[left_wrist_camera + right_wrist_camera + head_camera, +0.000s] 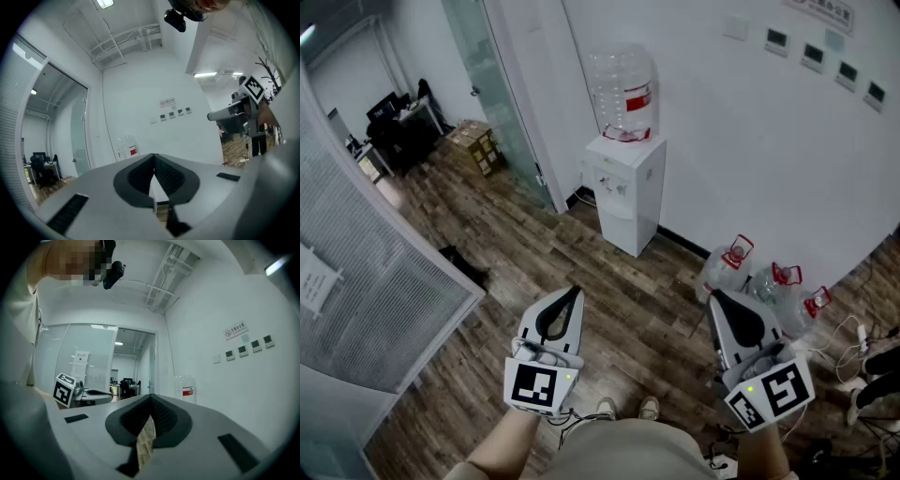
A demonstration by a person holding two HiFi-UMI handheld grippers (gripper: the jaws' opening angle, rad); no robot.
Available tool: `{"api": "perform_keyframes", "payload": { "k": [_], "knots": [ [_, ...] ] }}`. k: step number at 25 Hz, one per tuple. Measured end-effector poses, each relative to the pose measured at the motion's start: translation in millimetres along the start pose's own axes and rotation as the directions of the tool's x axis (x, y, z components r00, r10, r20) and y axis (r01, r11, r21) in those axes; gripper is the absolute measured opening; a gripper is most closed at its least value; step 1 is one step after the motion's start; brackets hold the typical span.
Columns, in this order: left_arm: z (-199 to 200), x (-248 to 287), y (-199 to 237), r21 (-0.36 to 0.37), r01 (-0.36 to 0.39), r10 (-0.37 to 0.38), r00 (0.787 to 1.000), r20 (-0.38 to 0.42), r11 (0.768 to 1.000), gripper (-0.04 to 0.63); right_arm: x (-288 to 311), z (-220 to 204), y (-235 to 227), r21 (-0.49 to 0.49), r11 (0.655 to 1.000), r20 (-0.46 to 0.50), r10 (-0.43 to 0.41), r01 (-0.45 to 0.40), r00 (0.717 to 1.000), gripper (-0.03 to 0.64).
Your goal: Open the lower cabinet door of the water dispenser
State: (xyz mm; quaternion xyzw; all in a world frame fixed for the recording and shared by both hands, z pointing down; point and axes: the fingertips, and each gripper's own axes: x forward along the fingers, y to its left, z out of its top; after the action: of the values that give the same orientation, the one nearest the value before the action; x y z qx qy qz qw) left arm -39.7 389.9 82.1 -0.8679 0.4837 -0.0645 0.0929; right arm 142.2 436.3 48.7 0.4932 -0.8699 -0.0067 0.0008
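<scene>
Dispenser: the white water dispenser (623,192) stands against the wall with a big bottle (623,94) on top.
Door: the lower cabinet door (617,228) is on the dispenser's front, below the taps. It looks flush shut with no gap showing. Any handle is too small to make out.
Left hand-held gripper (575,292): well apart from the dispenser across the wood floor (534,253), held level, tips pressed together with nothing between them.
Right hand-held gripper (715,296): also well apart from the dispenser, level, jaws closed and empty.
Step in hand: judged to be the approach, since neither tool is near the door and the door is not open.
Next move: likely closing the distance, dropping to the door's height and parting one pair of jaws for its free edge. Which side swings cannot be told.
Nearby: spare bottles (727,267) lie on the floor right of the dispenser.
</scene>
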Motion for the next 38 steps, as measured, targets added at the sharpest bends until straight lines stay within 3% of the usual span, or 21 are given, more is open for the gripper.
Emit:
{"api": "perform_keyframes", "payload": {
  "k": [25,34,38],
  "knots": [
    [-17,26,-48,0.004,-0.043,0.043,0.998,-0.039,0.999,0.006,-25,-39,-57,0.02,1.0,-0.019,0.003,-0.002,1.0,0.006],
    [-25,50,-45,0.019,-0.057,0.058,0.998,-0.017,0.998,0.006,-2,-62,-70,0.009,0.999,-0.029,0.037,-0.037,0.999,0.006],
    [-32,63,-34,0.008,-0.056,0.056,0.998,-0.003,0.998,0.006,14,-60,-88,0.011,1.0,0.012,0.003,-0.003,1.0,0.006]
  ]
}}
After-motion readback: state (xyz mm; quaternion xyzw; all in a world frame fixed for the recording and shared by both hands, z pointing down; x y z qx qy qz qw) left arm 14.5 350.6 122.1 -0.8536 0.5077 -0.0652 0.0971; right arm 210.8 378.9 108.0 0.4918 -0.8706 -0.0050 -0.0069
